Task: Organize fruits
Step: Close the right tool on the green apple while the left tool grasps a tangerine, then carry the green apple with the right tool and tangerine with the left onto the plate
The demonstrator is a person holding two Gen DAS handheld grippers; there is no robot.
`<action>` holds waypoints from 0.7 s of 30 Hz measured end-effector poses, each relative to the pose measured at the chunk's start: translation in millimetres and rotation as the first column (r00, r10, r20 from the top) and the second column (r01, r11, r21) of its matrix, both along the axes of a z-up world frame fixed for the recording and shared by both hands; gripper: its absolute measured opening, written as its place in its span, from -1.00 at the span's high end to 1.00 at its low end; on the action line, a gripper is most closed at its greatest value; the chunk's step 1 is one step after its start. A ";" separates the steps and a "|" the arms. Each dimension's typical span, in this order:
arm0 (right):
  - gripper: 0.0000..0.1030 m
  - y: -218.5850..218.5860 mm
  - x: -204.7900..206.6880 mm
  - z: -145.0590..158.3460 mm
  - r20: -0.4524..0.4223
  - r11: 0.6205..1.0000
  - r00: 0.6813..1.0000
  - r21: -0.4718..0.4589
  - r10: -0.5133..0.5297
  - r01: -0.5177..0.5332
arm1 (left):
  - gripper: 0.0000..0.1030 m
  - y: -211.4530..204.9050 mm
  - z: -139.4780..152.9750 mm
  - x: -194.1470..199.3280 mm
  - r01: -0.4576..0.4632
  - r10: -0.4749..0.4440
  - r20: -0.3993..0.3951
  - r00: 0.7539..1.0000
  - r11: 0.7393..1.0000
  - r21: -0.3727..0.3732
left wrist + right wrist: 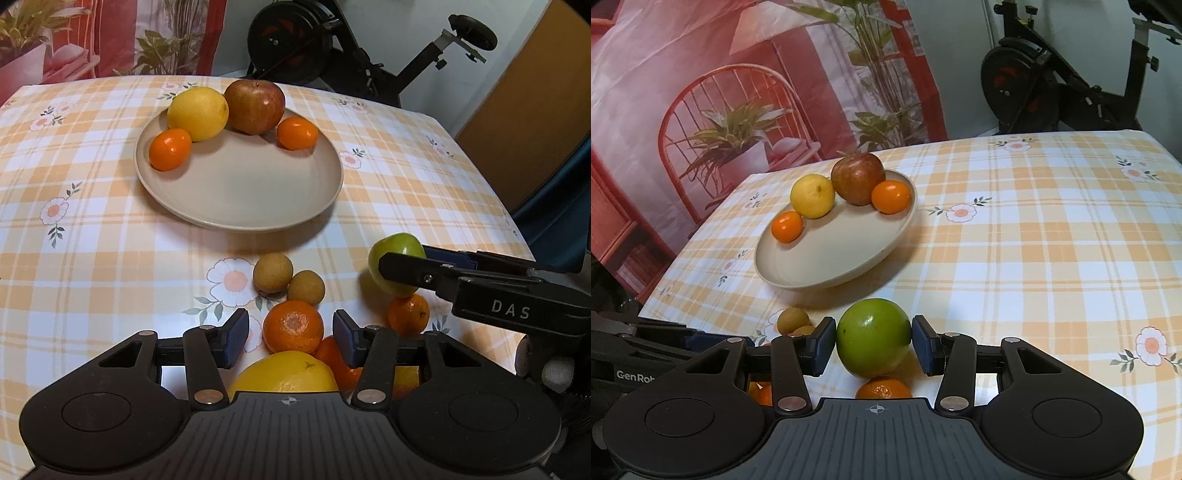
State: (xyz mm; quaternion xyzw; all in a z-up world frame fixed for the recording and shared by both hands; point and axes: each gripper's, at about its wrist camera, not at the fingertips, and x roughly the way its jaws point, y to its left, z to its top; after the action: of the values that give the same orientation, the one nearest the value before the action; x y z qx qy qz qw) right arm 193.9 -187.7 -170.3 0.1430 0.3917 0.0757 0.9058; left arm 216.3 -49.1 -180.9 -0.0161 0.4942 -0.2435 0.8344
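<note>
A beige plate point(240, 199) point(827, 266) holds a lemon point(197, 113), a red apple point(255, 106) and two small oranges point(170, 148) point(297, 133). My left gripper point(290, 338) is open, its pads on either side of a mandarin point(293, 326) on the cloth, above a big yellow citrus point(284, 373). My right gripper point(873, 345) is shut on a green apple point(873, 338) point(397, 264), held just above another mandarin point(882, 388) point(408, 314). Two brown longans point(272, 272) point(306, 287) lie between the plate and the pile.
The table has an orange plaid flowered cloth point(1052, 240). An exercise bike point(332, 48) stands behind the far edge, a printed backdrop point(720, 92) at the far left. The table's right edge point(509, 206) drops off near a dark blue object.
</note>
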 end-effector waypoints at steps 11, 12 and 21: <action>0.19 -1.4 0.0 -0.2 0.001 1.000 1.000 -0.001 -0.004 0.004 | 0.24 -0.3 -4.8 5.5 0.012 -0.013 -0.014 1.000 1.000 -0.017; 0.19 -1.8 0.0 -0.2 0.002 1.000 1.000 -0.001 -0.007 0.007 | 0.24 -0.3 -4.8 5.2 0.015 -0.016 -0.011 1.000 1.000 -0.017; 0.19 -3.8 0.1 -0.7 0.003 1.000 1.000 0.004 -0.011 0.011 | 0.25 8.8 4.2 1.9 -0.002 0.003 0.025 1.000 0.999 -0.035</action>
State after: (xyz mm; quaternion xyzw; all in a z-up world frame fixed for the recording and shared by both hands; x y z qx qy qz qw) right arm 194.0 -191.6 -171.1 0.1467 0.3893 0.0719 0.9065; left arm 218.2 -40.3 -176.7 -0.0284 0.4796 -0.2512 0.8403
